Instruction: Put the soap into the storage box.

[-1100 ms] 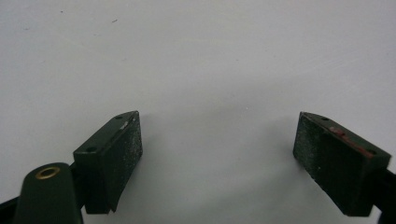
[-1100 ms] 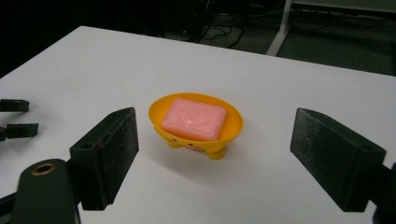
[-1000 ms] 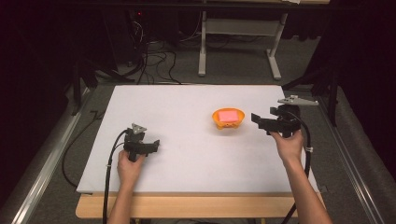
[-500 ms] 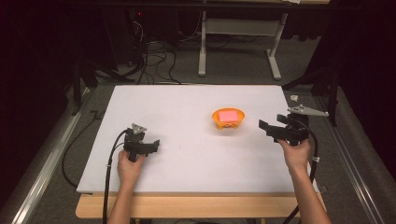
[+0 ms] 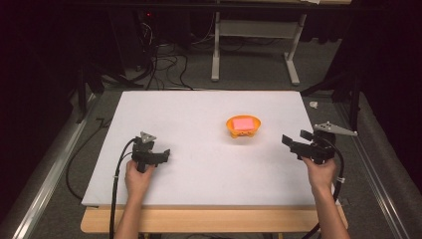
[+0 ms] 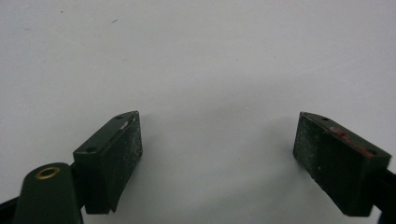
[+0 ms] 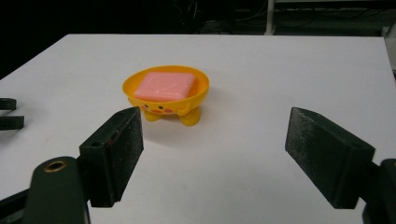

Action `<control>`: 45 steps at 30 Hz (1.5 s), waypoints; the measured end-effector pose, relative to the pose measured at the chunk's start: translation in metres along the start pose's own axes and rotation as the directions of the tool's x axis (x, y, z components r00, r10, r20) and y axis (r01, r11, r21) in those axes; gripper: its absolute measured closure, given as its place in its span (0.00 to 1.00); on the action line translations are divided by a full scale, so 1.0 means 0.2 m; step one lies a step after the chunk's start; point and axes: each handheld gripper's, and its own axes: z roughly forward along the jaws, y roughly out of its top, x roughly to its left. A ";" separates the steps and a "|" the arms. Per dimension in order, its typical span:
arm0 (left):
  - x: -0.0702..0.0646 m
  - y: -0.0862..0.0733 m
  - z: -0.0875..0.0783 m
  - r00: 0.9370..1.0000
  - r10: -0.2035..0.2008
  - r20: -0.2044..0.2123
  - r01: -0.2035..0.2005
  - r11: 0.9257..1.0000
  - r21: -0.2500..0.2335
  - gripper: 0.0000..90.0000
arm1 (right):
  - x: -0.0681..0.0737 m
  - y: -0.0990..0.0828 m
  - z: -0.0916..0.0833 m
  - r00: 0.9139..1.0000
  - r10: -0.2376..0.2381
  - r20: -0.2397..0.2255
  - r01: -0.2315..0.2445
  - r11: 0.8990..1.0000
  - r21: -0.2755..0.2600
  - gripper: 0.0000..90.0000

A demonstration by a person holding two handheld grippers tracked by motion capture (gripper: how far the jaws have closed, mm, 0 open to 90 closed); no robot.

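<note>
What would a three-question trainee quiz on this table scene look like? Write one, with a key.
1. True or false: the pink rectangular soap bar lies inside the orange plastic footed dish.
2. Which black two-jaw gripper faces the dish: the left gripper or the right gripper?
3. What lies between the left gripper's jaws in the left gripper view?

Key
1. True.
2. The right gripper; its jaws stand apart, have just been closing, and have nothing between them.
3. Bare white tabletop; the jaws stand open.
</note>
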 end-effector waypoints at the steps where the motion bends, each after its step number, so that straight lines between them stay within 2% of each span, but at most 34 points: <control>1: 0.00 0.00 0.00 1.000 0.000 0.000 0.000 1.000 0.000 0.18 | 0.00 0.00 0.00 1.000 0.000 0.000 0.000 1.000 0.000 0.22; 7: 0.00 0.00 0.00 1.000 0.000 0.000 0.000 1.000 0.000 0.18 | -0.03 -0.05 0.02 1.000 0.017 -0.006 -0.017 1.000 0.001 0.24; 17: 0.00 0.00 0.00 1.000 -0.002 0.000 0.002 1.000 -0.001 0.18 | -0.04 -0.17 0.09 0.999 0.040 -0.020 -0.039 0.998 0.040 0.28; 25: 0.00 0.00 0.00 1.000 -0.002 0.000 0.002 1.000 -0.001 0.18 | -0.03 -0.24 0.16 0.999 0.030 -0.032 -0.027 0.997 0.077 0.30; 30: 0.00 0.00 0.00 1.000 -0.001 -0.001 0.001 1.000 -0.001 0.18 | -0.01 -0.27 0.21 1.000 0.022 -0.017 -0.020 0.995 0.102 0.30; 35: 0.00 0.00 0.00 1.000 0.001 0.000 -0.001 1.000 0.001 0.18 | 0.01 -0.30 0.28 1.000 -0.018 0.001 0.018 0.989 0.145 0.30; 36: 0.00 0.00 0.00 1.000 0.001 -0.001 -0.001 1.000 0.001 0.18 | 0.03 -0.31 0.31 0.998 -0.058 0.032 0.052 0.985 0.164 0.30; 37: 0.00 0.00 0.00 1.000 0.001 -0.001 -0.001 1.000 0.001 0.18 | 0.03 -0.31 0.31 0.998 -0.058 0.032 0.052 0.985 0.164 0.30; 41: 0.00 0.00 0.00 1.000 0.001 -0.001 -0.001 1.000 0.001 0.18 | 0.08 -0.33 0.36 0.985 -0.157 0.071 0.138 0.967 0.215 0.29; 42: 0.00 0.00 0.00 1.000 0.001 -0.001 -0.001 1.000 0.001 0.18 | 0.09 -0.35 0.39 0.977 -0.197 0.084 0.171 0.954 0.244 0.28; 43: 0.00 0.00 0.00 1.000 0.001 -0.001 -0.001 1.000 0.001 0.18 | 0.09 -0.35 0.39 0.977 -0.197 0.084 0.171 0.954 0.244 0.28; 44: 0.00 0.00 0.00 1.000 0.002 0.000 -0.002 1.000 0.002 0.18 | 0.10 -0.36 0.40 0.975 -0.207 0.084 0.179 0.947 0.266 0.27; 45: 0.00 0.00 0.00 1.000 0.001 -0.001 -0.001 1.000 0.001 0.18 | 0.09 -0.37 0.41 0.975 -0.206 0.078 0.180 0.948 0.264 0.26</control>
